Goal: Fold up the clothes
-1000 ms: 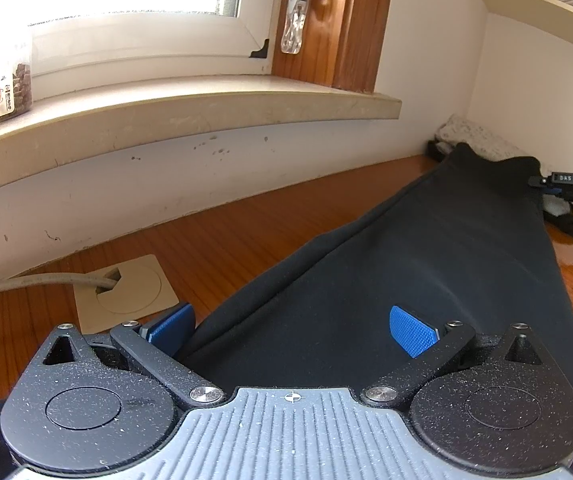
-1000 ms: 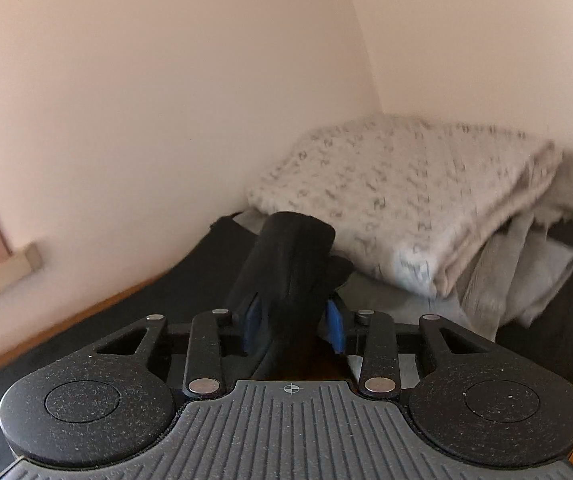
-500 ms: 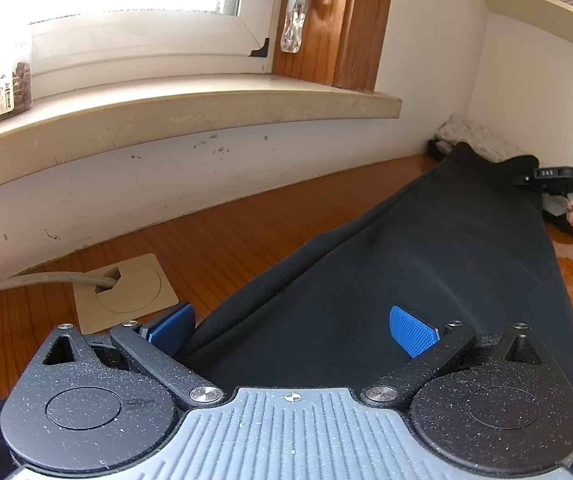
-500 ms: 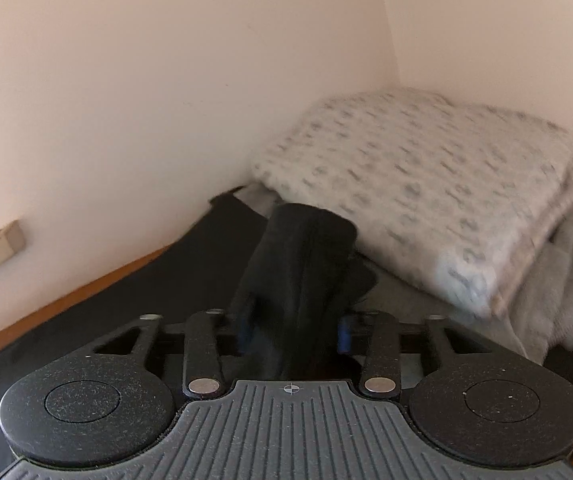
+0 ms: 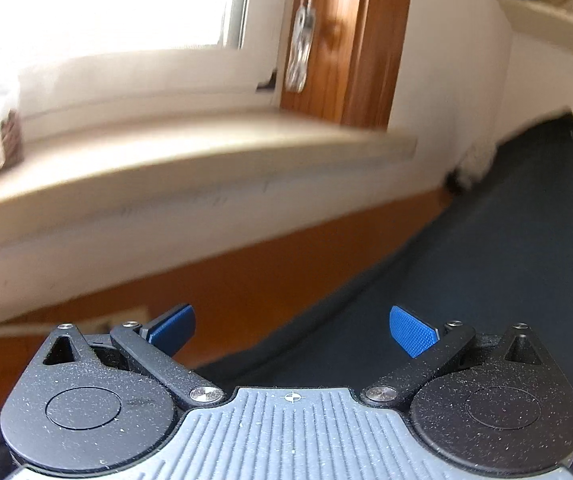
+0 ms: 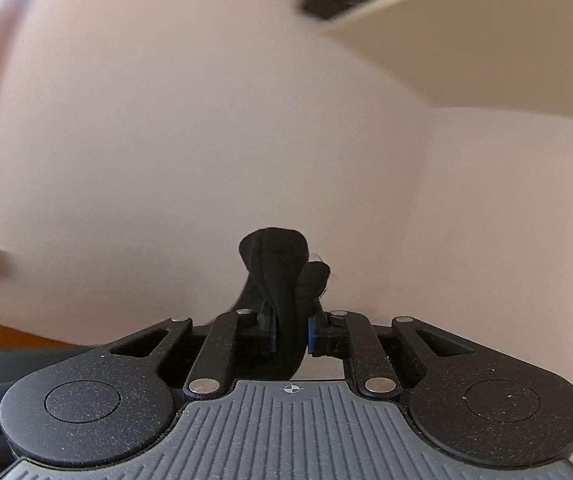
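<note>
Compared with the earlier frames, both views are motion-blurred and tilted upward; in the right wrist view the folded pile seen before is replaced by bare wall and the underside of a shelf [image 6: 486,40]. The right gripper [image 6: 291,330] is clamped on a bunched fold of the black garment [image 6: 278,268], which protrudes upward between the blue pads. The left gripper [image 5: 291,330] is held with fingers wide apart and nothing gripped; the black garment [image 5: 486,264] is stretched from beneath its right finger toward the far corner, across the wooden table [image 5: 266,276], below the windowsill [image 5: 190,152].
</note>
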The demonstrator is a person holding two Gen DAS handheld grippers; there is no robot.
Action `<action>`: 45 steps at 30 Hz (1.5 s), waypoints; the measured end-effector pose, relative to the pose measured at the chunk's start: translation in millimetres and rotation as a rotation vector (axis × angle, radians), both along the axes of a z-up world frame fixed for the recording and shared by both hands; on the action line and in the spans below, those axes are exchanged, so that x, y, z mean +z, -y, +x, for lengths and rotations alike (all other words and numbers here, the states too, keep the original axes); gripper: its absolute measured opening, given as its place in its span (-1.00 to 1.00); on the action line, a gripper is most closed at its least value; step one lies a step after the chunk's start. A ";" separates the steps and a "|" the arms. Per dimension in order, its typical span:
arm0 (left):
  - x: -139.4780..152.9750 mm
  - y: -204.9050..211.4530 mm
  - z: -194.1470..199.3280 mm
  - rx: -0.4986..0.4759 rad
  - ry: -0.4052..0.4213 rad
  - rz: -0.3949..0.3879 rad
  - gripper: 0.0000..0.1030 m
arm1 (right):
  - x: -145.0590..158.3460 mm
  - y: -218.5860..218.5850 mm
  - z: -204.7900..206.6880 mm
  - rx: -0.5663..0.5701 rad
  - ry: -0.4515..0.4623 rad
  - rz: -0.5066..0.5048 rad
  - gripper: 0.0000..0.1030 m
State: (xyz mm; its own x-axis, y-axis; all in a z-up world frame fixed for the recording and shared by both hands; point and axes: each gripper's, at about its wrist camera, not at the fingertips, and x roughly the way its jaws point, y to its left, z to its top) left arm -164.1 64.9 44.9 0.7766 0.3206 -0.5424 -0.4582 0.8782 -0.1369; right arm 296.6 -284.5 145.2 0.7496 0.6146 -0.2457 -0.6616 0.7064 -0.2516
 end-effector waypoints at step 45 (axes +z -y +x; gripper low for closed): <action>29.3 -45.8 -251.8 0.396 -0.084 0.051 1.00 | -124.2 -49.0 -158.8 0.526 -0.420 -0.192 0.72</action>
State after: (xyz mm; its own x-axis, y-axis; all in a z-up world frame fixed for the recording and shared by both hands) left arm -415.9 110.7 74.2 0.5412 0.6144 -0.5741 -0.7704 0.6360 -0.0455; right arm 137.7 -235.5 20.9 0.1826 0.7867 -0.5898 -0.9720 0.2347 0.0120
